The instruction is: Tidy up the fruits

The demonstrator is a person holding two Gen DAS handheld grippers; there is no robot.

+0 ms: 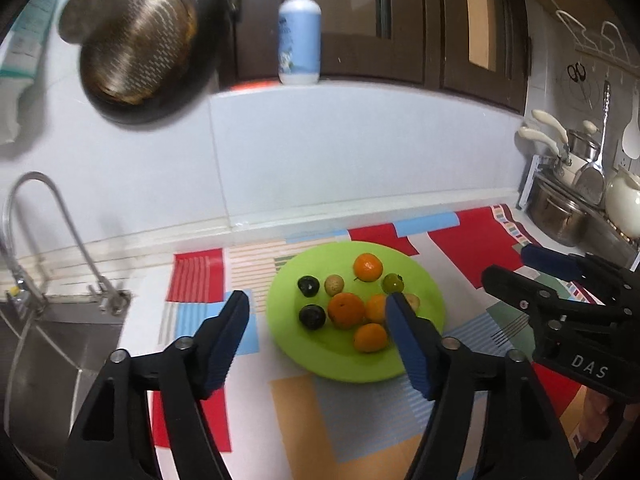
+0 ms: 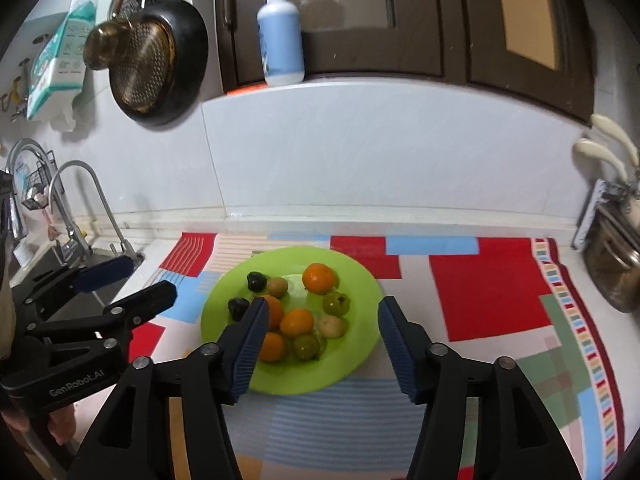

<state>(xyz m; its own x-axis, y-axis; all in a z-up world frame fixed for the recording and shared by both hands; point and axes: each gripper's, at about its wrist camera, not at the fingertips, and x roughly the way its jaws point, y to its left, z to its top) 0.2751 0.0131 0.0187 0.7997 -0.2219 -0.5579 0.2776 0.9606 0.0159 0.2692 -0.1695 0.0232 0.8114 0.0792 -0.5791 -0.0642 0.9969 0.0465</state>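
Fruits [image 2: 296,322] (oranges, dark and green ones) lie on a green plate [image 2: 360,280]; left gripper [image 1: 316,300] and right gripper [image 2: 322,306] hover, jaws wide, empty.

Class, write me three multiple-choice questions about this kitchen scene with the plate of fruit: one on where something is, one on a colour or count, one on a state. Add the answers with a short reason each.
1. Where does the soap bottle stand?
A. On the ledge above the white wall
B. In the sink
C. On the plate

2. What colour is the plate under the fruit?
A. Red
B. Green
C. White

3. How are the two grippers?
A. Both shut on fruit
B. One open, one shut
C. Both open and holding nothing

Answers:
1. A: the soap bottle stands on the ledge, well behind the plate.
2. B: the plate is bright green under the oranges and dark fruits.
3. C: the left gripper and the right gripper each show a wide gap between their blue pads, with nothing between them.
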